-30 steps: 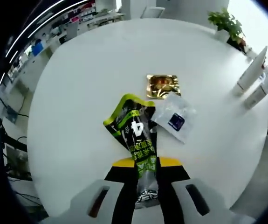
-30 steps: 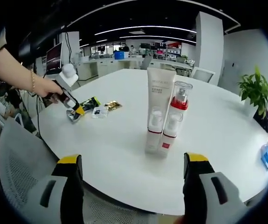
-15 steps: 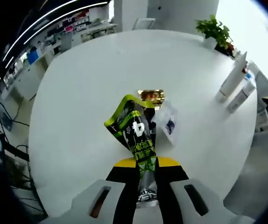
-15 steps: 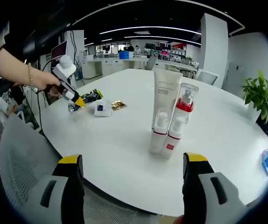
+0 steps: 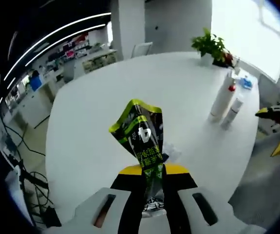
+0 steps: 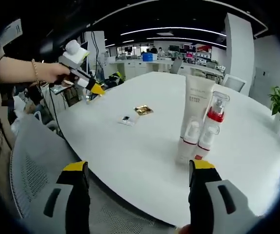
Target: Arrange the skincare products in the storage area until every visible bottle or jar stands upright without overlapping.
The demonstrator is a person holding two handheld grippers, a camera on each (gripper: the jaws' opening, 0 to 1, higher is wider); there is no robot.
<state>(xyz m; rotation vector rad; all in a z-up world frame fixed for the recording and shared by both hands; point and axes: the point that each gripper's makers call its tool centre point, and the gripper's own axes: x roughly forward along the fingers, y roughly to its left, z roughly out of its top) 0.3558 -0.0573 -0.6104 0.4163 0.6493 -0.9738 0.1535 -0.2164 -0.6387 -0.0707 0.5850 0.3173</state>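
My left gripper [image 5: 149, 171] is shut on a green and black sachet [image 5: 140, 137] and holds it up in the air above the white round table [image 5: 101, 102]. In the right gripper view a hand holds that left gripper [image 6: 84, 78] aloft over the table's left edge. A tall white tube [image 6: 194, 113] and a pump bottle with a red collar [image 6: 213, 126] stand upright side by side, touching or nearly so; both also stand at the far right, tube [image 5: 222, 96] and bottle [image 5: 233, 110]. My right gripper [image 6: 137, 183] is open, low at the near table edge.
A gold sachet [image 6: 143, 110] and a clear sachet [image 6: 126, 119] lie flat on the table left of the bottles. A potted plant [image 5: 209, 45] stands at the far rim. A mesh chair [image 6: 35, 170] sits by the near edge. The right gripper [image 5: 277, 119] shows beyond the table.
The left gripper has lifted the green sachet well above the table, away from the gold and clear sachets. The right gripper has stayed open and shifted a little; the bottles stand as before.
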